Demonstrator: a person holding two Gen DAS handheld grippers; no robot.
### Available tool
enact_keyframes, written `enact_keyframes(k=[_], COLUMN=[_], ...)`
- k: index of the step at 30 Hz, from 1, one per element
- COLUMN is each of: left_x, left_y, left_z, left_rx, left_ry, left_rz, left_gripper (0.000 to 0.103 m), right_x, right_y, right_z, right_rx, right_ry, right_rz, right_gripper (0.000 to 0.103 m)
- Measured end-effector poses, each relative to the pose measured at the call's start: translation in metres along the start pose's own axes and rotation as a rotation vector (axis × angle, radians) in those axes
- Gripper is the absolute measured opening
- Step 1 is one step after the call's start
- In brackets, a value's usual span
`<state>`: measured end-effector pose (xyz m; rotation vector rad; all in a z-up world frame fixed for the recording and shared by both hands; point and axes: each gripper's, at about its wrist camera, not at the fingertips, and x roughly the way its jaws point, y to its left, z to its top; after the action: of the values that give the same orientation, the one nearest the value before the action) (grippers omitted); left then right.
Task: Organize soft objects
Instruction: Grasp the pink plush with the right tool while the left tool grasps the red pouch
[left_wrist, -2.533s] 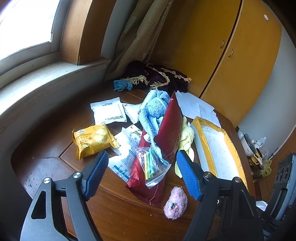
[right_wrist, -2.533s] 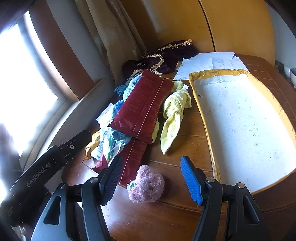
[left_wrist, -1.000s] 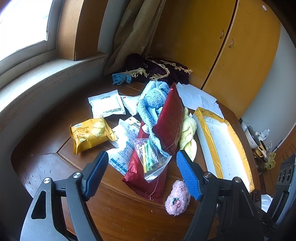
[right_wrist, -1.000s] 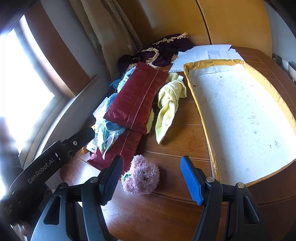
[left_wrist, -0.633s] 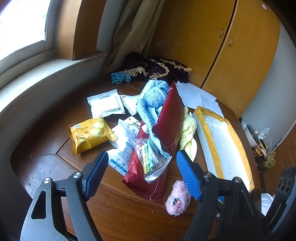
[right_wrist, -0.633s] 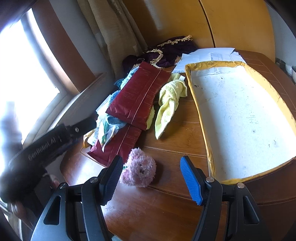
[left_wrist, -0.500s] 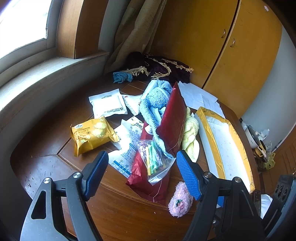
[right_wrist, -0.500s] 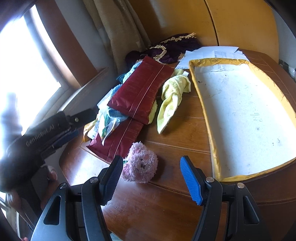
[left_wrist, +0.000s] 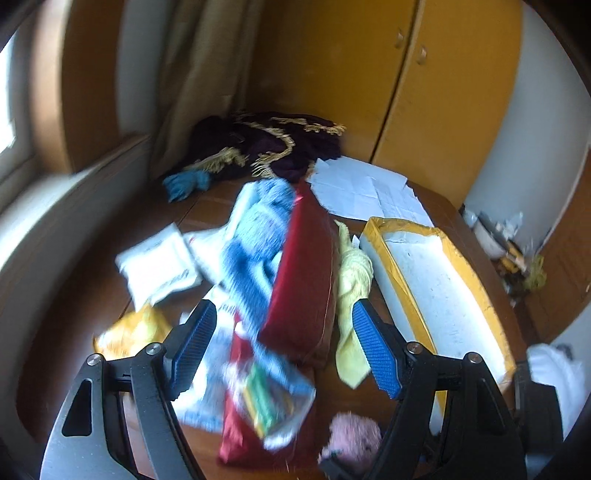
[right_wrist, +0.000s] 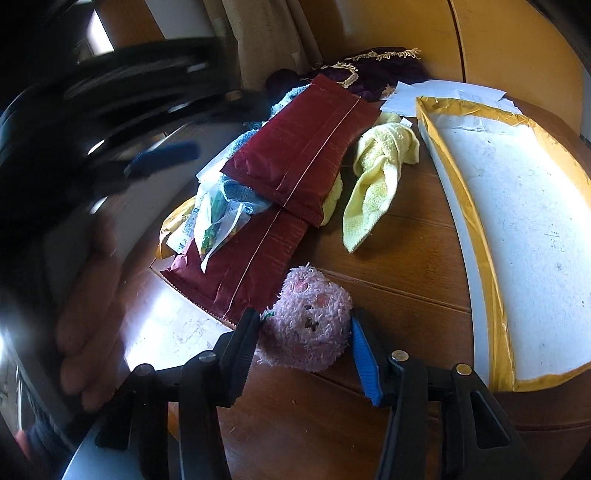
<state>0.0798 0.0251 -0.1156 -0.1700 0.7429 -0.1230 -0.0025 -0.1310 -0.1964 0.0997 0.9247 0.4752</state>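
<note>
right gripper (right_wrist: 304, 341): closed around pink plush (right_wrist: 308, 319) on surface (right_wrist: 399, 266) | left gripper (left_wrist: 280, 347): wide open, above pile, blurred

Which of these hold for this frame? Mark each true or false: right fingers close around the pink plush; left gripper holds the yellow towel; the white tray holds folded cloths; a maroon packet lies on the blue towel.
1. The right gripper has its fingers on either side of the pink plush. True.
2. The left gripper holds the yellow towel. False: it is open and holds nothing.
3. The white tray holds folded cloths. False: nothing lies in it.
4. A maroon packet lies on the blue towel. True.
</note>
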Motion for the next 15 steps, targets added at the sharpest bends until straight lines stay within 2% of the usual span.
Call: enact_keyframes(k=[3,5,8,10,13,14,15], left_x=[0.023,0.038,0.060,0.072,0.078,0.077,0.076], left_y=[-0.009,-0.010,-0.015,-0.017,-0.018,-0.019,-0.020], left_z=[0.016,0.024,0.031,0.032,0.029,0.029,0.029], left_rx=[0.059,0.065,0.102,0.122,0.110,0.113,0.111], left_ry=[0.020,0.059,0.118,0.163,0.195,0.195,0.186], left_rz=[0.027,0.000,-0.003,0.011,-0.003,-0.005,-0.015], left_gripper=[0.075,0.075,0.071,0.055,0.037,0.036,0.031], right_x=[-0.001,-0.001,0.000,0.000,0.001,0.000,0.000], right_y=[-0.001,-0.003,-0.005,-0.006,-0.009,-0.010,-0.011], right_z=[0.000,0.001,0.003,0.004,0.005,0.005,0.006], right_rx=[-0.002,-0.004,0.000,-0.001,0.007,0.008,0.011], right_ry=[0.000,0.000,0.003,0.003,0.002,0.001,-0.001], right_rz=[0.004,0.015,0.025,0.029,0.043,0.048,0.054], right_gripper=[0.046,0.045,0.045,0.045,0.045,0.045,0.045])
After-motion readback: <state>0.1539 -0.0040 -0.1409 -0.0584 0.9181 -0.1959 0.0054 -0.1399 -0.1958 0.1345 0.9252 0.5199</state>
